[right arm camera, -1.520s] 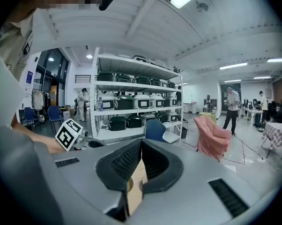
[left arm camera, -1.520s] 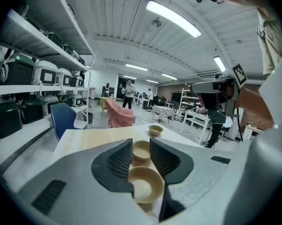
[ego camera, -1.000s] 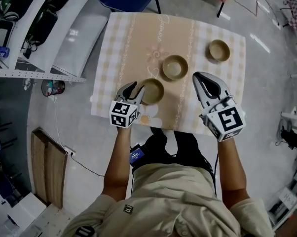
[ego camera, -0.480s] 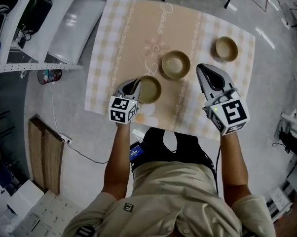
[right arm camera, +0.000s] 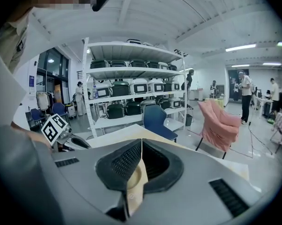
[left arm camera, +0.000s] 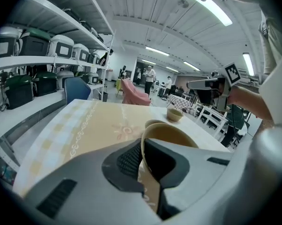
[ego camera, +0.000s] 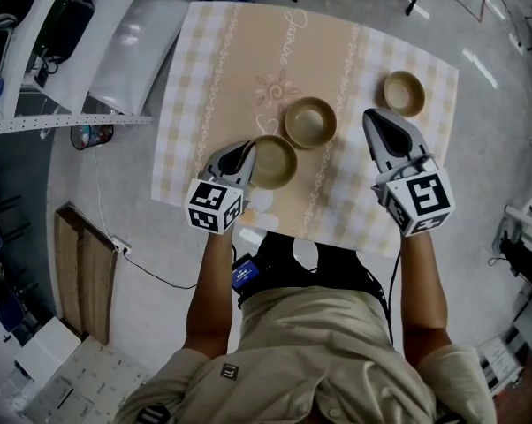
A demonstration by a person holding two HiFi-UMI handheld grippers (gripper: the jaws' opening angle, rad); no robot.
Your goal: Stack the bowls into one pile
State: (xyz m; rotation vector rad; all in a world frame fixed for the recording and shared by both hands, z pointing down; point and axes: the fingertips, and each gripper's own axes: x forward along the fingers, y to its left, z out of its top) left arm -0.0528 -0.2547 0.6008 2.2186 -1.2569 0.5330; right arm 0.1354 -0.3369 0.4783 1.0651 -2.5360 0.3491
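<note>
Closing on the rim of the near-edge bowl (ego camera: 273,162), my left gripper (ego camera: 250,152) is pinching it; right gripper (ego camera: 377,118) pressed together; nothing stacked.

No legible text; cursive script on tablecloth (ego camera: 292,32) too small.

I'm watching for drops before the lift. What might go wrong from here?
The left gripper has just been closing on one edge of the near bowl, so it may tilt or slip when lifted. The middle bowl sits close, and a swing might knock it.
</note>
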